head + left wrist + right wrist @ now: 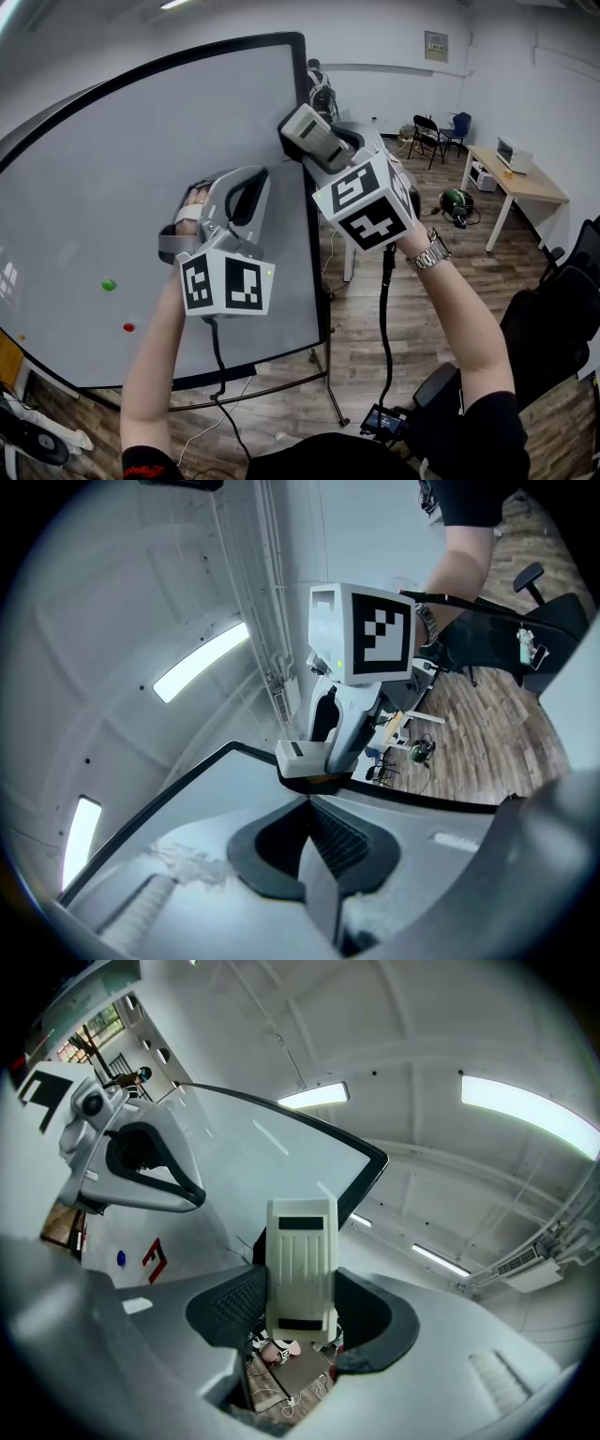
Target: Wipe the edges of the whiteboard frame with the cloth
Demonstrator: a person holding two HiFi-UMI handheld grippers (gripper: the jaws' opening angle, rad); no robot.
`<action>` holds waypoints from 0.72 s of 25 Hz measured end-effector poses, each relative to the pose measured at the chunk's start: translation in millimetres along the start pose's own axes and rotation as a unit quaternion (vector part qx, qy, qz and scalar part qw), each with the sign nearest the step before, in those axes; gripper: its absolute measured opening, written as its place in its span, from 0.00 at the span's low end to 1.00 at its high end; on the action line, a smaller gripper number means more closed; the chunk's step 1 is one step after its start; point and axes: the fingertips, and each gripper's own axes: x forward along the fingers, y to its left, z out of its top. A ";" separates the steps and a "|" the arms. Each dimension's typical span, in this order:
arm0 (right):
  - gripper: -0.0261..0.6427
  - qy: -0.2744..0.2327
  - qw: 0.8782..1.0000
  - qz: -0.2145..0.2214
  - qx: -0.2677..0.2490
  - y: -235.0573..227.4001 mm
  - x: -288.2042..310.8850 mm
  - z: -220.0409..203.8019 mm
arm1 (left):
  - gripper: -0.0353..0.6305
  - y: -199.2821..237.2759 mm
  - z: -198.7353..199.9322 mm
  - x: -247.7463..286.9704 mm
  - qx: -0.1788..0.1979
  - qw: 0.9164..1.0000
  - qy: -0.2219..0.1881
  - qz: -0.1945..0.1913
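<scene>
Sitting against the frame (306,84) near its top corner, a white ribbed block (300,1260) is clamped in the right gripper (302,1321). To its left and lower, the left gripper (314,850) hovers before the board (141,187), jaws together and empty. Only the head view shows both grippers.

The whiteboard (112,187) is seen glossy, its frame (305,75) matt black; the eraser (300,1269) is made of ribbed plastic.
</scene>
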 end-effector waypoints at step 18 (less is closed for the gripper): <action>0.39 -0.009 1.000 0.001 0.010 16.3 -7.2 -33.1 | 0.06 -48.5 -4.5 8.7 0.004 1.000 0.008 -0.026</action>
